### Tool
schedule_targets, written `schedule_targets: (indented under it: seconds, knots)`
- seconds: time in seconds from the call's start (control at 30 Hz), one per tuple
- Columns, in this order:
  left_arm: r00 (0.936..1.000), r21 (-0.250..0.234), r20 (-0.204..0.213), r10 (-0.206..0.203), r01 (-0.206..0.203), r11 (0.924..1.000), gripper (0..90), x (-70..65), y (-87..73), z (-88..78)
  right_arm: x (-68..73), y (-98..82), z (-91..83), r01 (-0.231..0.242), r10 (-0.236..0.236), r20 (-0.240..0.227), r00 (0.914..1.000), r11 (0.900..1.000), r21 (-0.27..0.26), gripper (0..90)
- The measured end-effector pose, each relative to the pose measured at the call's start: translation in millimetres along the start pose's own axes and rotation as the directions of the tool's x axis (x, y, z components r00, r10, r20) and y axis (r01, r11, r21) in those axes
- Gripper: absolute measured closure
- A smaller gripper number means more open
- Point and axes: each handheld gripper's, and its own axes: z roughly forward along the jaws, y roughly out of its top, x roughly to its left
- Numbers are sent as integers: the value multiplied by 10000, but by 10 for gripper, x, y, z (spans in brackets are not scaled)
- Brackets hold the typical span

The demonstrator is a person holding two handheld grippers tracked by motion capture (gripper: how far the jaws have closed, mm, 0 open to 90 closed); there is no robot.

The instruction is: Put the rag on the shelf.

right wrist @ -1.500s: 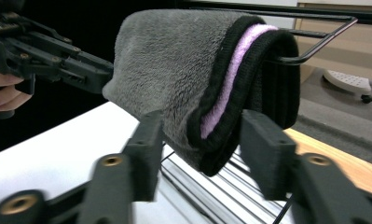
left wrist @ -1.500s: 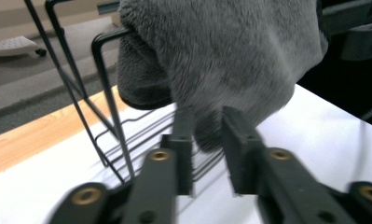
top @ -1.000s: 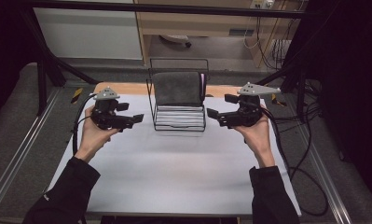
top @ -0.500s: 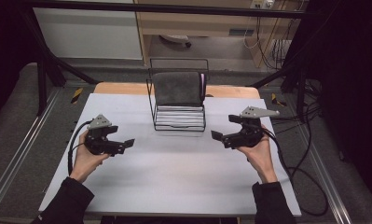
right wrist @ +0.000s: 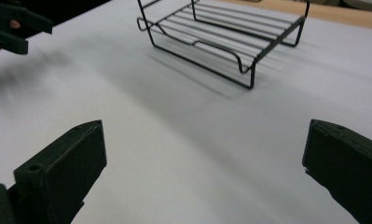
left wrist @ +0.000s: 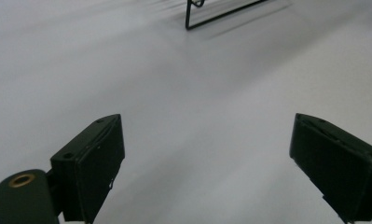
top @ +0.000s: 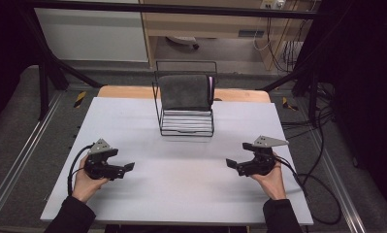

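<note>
Left gripper (top: pixel 125 168) low over near-left part of white table (top: pixel 181 194), jaws wide apart after opening further just now, nothing between. Right gripper (top: pixel 232 164) low over near-right part, jaws also wide apart after opening just now, nothing between. Both pointing inward. Black wire rack (top: pixel 187 124) at far middle of table, dark grey cloth (top: pixel 184 92) draped over its back, well apart from both grippers.

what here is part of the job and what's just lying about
Job:
- wire rack
- grey cloth draped on it
- left claw, open
- right claw, open

Lying about:
- cables right of the table
- yellow-black floor markers
</note>
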Motion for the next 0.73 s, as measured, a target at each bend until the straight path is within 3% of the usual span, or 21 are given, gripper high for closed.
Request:
schedule_targets:
  seconds: [0.43, 0.73]
  knots:
    - [10000, 139, -35, -45, 46, 9999, 97, 67, -288, -56, -157, -425, -136, -436, 434, 69, 9990, 9988, 232, 6]
    - [9998, 258, 93, 162, -164, 9995, 90, 22, -309, -52, -163, -477, -168, -421, 418, 88, 9991, 9986, 312, 6]
